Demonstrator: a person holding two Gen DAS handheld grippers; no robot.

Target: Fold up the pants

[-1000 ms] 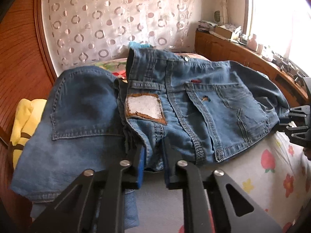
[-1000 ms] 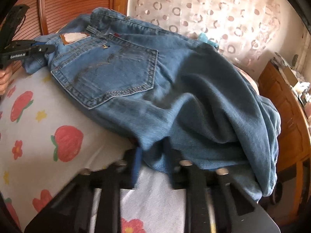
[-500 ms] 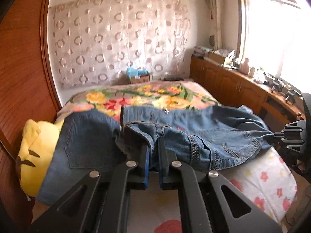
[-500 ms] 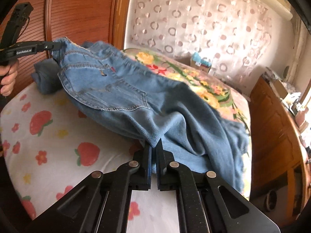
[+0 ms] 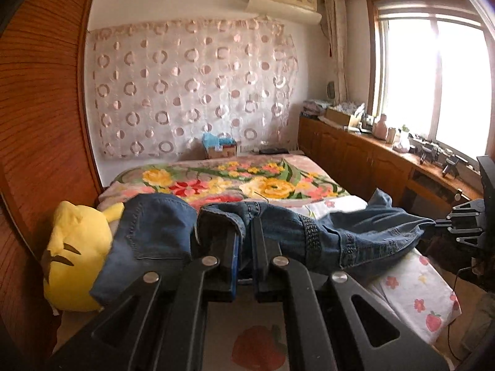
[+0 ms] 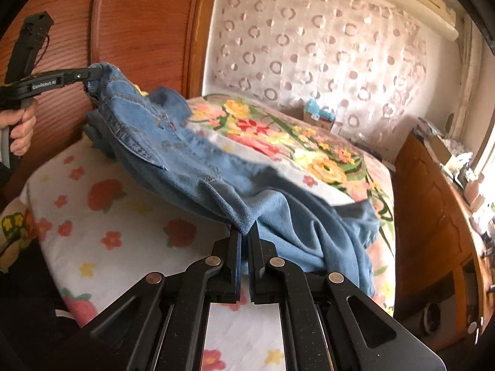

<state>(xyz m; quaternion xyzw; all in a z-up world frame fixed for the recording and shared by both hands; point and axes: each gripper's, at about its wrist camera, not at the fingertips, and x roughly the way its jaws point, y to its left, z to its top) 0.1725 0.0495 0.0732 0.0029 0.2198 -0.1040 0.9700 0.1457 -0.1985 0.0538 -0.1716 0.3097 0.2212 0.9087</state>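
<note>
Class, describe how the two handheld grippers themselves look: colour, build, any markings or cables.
Both the left gripper and the right gripper are matte black, with angular linkage arms carrying silver round pivot bolts and triangular cut-outs. The fingers have blue pads on their inner faces. Seen from the right wrist, the left one has white lettering on its side, a pistol-style handle and a thin cable.

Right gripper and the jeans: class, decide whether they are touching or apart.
Touching. The right wrist view shows the right gripper with its jaws closed on a fold of the jeans, denim pinched between them.
</note>
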